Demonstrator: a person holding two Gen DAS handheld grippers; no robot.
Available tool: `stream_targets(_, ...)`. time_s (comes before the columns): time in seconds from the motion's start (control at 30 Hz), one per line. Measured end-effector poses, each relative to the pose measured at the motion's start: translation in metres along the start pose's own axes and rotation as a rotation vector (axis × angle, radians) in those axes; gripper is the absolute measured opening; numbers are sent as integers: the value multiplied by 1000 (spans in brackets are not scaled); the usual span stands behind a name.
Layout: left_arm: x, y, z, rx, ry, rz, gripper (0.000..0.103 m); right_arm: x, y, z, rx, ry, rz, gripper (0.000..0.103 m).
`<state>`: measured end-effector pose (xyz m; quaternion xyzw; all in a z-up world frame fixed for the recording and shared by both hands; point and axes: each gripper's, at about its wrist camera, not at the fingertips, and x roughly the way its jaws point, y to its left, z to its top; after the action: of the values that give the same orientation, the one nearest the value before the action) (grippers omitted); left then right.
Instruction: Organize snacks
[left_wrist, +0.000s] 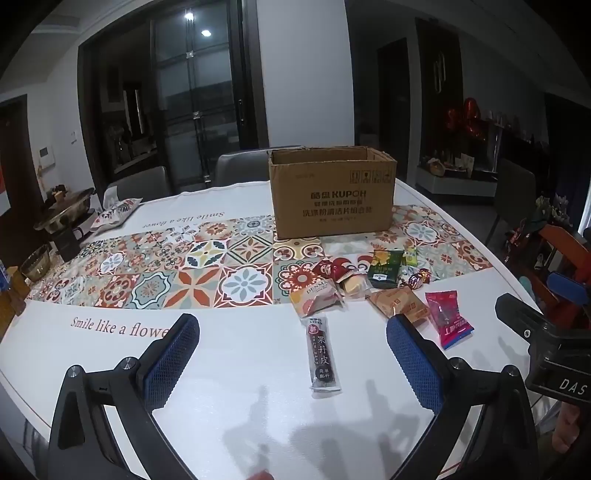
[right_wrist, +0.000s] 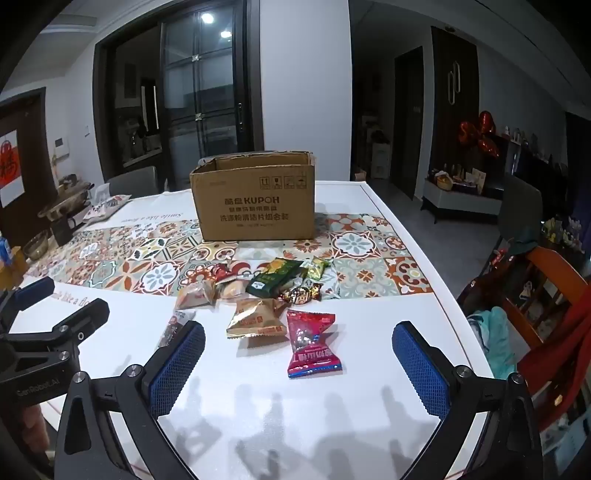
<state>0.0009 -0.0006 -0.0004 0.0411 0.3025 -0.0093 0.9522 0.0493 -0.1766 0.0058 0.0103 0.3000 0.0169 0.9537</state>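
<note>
Snacks lie scattered on the table before the cardboard box — light, crinkly, slippery packets. Left gripper and right gripper hover wide apart, empty — pinch each wrapper's flat middle.

Room dim, bluish cast. Two ceiling lights glare in dark glass door. White counter brightest surface; several soft overlapping shadows fall on its near edge. Strong fisheye bend: walls, counter edges curve, black corners vignetted. Centre sharp; far right clutter murky, smeared.
</note>
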Motion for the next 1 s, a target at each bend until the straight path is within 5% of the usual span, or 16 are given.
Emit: stream_targets(1.0, -9, 4, 3, -14, -40, 1, 103, -1, 3, 1, -15, -5, -4, 102)
